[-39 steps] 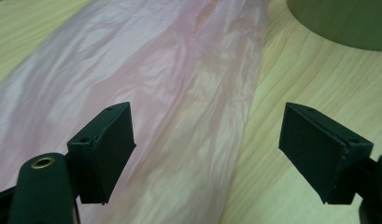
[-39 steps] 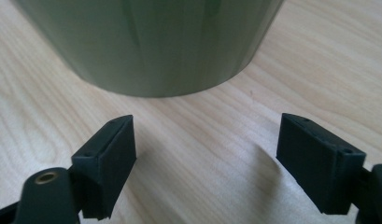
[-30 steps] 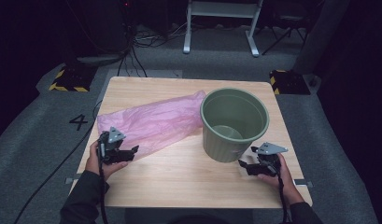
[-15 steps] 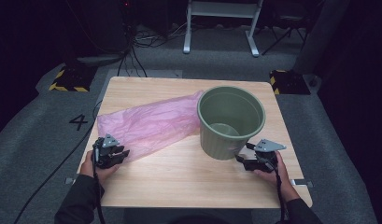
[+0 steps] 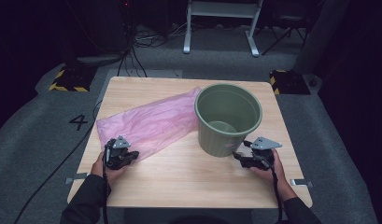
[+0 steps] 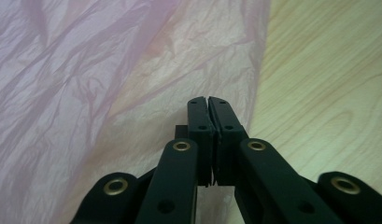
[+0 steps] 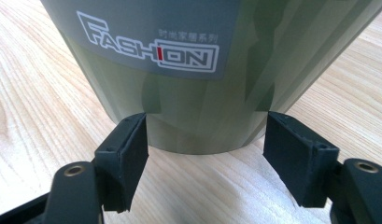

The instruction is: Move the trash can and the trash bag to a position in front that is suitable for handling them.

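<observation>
A pink plastic bag (image 5: 151, 122) lies flat and crumpled across the left half of the wooden table (image 5: 188, 182). A green plastic bin (image 5: 228, 119) stands upright to its right, with nothing in it. My left gripper (image 5: 131, 154) is at the bag's near edge; in the left gripper view its jaws are shut (image 6: 208, 100) just over the bag (image 6: 86, 93), and I see no film pinched between them. My right gripper (image 5: 239, 157) is open at the bin's base, where its two pads (image 7: 130, 149) flank the bin's lower wall (image 7: 202, 84) without touching it.
The bin carries a grey "FASHION" label (image 7: 151, 42) facing my right gripper. Bare wood lies between the two hands along the table's near edge. Beyond the table are a grey carpet, cables (image 5: 132, 51) and a white stand (image 5: 221, 18).
My right gripper has crept a little left, closer to the bin's base. The left gripper has shifted slightly right along the bag's near edge.
</observation>
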A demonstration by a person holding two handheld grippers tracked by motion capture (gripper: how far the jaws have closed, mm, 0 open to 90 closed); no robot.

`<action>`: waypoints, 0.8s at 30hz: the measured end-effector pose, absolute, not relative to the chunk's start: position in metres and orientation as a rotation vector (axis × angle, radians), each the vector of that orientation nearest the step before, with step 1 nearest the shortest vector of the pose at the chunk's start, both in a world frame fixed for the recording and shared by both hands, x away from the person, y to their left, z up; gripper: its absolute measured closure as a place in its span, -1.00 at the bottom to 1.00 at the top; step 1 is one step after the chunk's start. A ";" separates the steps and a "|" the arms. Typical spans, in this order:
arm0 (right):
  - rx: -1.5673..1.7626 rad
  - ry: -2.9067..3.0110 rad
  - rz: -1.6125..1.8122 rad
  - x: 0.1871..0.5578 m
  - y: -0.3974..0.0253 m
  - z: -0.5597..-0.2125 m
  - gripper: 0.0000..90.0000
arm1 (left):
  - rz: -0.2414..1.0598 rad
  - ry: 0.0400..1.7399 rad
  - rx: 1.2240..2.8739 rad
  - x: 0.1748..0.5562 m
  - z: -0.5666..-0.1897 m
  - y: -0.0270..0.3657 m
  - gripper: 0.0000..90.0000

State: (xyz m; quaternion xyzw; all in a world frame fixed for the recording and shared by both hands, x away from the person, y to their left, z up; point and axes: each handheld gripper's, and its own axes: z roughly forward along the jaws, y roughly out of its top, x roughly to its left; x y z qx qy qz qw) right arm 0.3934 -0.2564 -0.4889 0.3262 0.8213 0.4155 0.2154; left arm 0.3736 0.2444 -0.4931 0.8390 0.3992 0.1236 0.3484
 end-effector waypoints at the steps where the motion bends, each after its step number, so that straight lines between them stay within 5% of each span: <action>1: 0.902 2.278 1.150 0.394 -0.256 -0.489 -0.31 | 0.311 1.024 2.177 0.374 -0.493 0.241 0.98; 24: 0.928 2.280 1.133 0.404 -0.246 -0.493 -0.34 | 0.183 0.765 2.301 0.368 -0.489 0.106 0.79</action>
